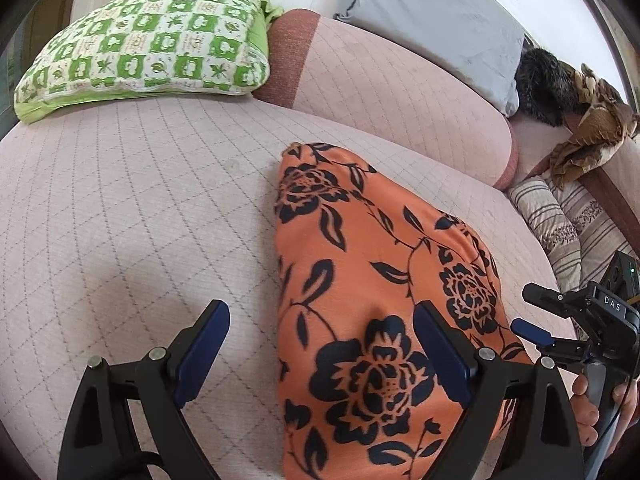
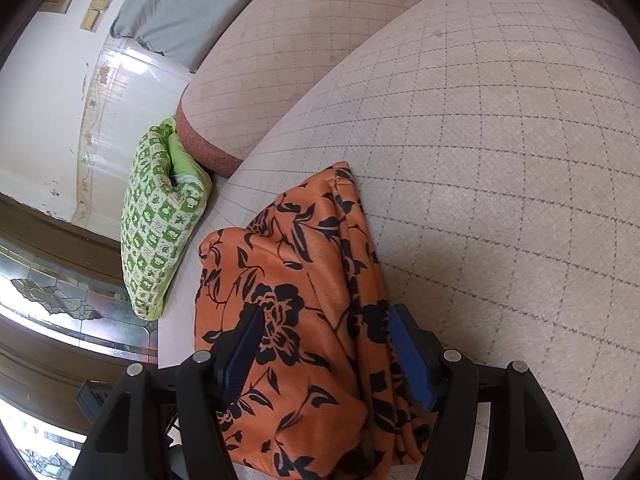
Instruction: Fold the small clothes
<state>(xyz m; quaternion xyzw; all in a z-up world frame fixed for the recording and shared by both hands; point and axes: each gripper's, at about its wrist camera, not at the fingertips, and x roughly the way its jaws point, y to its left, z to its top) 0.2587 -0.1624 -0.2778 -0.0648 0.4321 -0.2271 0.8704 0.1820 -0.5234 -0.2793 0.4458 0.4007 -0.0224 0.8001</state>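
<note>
Garment [image 1: 368,280] lies on sofa seat [image 1: 140,220]. Patterned pillow [image 1: 152,48] far left on seat, backrest cushion [image 1: 400,92] behind, grey pillow [image 1: 432,20] atop backrest.

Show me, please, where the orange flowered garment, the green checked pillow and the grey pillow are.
orange flowered garment [image 1: 360,280], left wrist view, middle of cloth
green checked pillow [image 1: 148,44], left wrist view, top face
grey pillow [image 1: 436,20], left wrist view, centre

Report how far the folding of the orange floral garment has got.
Done: the orange floral garment lies folded over, layers stacked along one edge, on the quilted cushion. In hand: nothing; left gripper and right gripper are open above it. Left: probably a final fold.
</note>
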